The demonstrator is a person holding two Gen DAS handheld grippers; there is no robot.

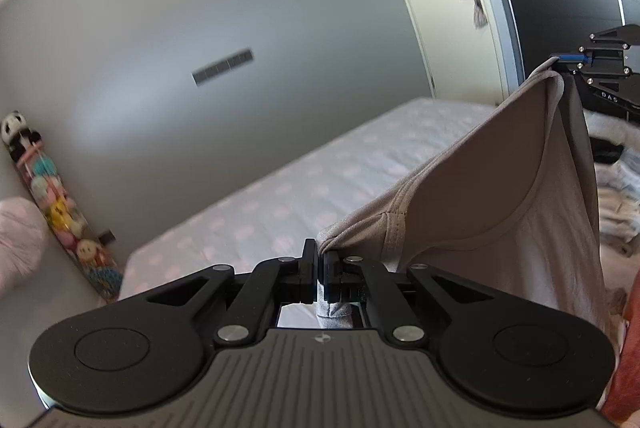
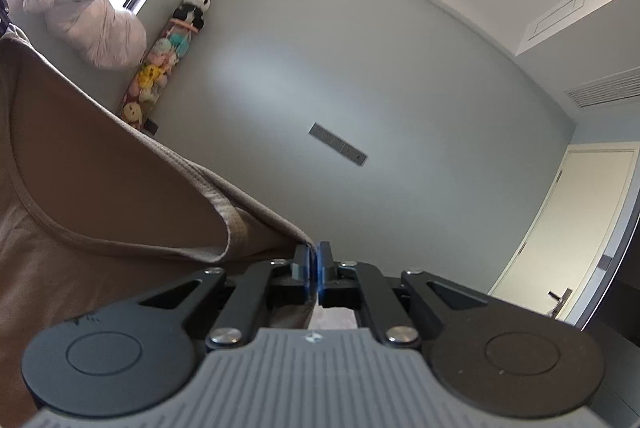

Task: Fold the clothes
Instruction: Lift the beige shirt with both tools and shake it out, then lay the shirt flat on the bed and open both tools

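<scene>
The left gripper [image 1: 320, 268] is clamped on a corner of the shirt [image 1: 492, 187], a grey-beige top with a ribbed neckline. Its jaws stand almost together, with a fold of cloth pinched between them and a bit of it hanging below the pads. From that pinch the shirt runs up and to the right, rising to the right gripper [image 1: 560, 61], which shows at the right edge of the left wrist view and grips the other upper corner. The cloth is stretched between the two, so its top edge slants from low near the left gripper to high at the right one, and the body hangs down from that edge. The scooped neckline opens between the two grips.

In the right wrist view, the right gripper [image 2: 314, 264] is likewise closed tight on the hem corner of the shirt [image 2: 100, 187], which spreads away to the left and down, filling the lower left of the view.

Beyond the shirt lies the bed [image 1: 280, 187], its sheet dotted with pale pink, well below the held cloth. A heap of other clothes [image 1: 616, 195] lies at the right. Further off, a column of plush toys [image 2: 164, 67] topped by a panda leans in the corner, beside a pink bundle [image 2: 88, 23]. Behind stand the grey wall [image 2: 360, 67] and a door [image 2: 568, 224].
</scene>
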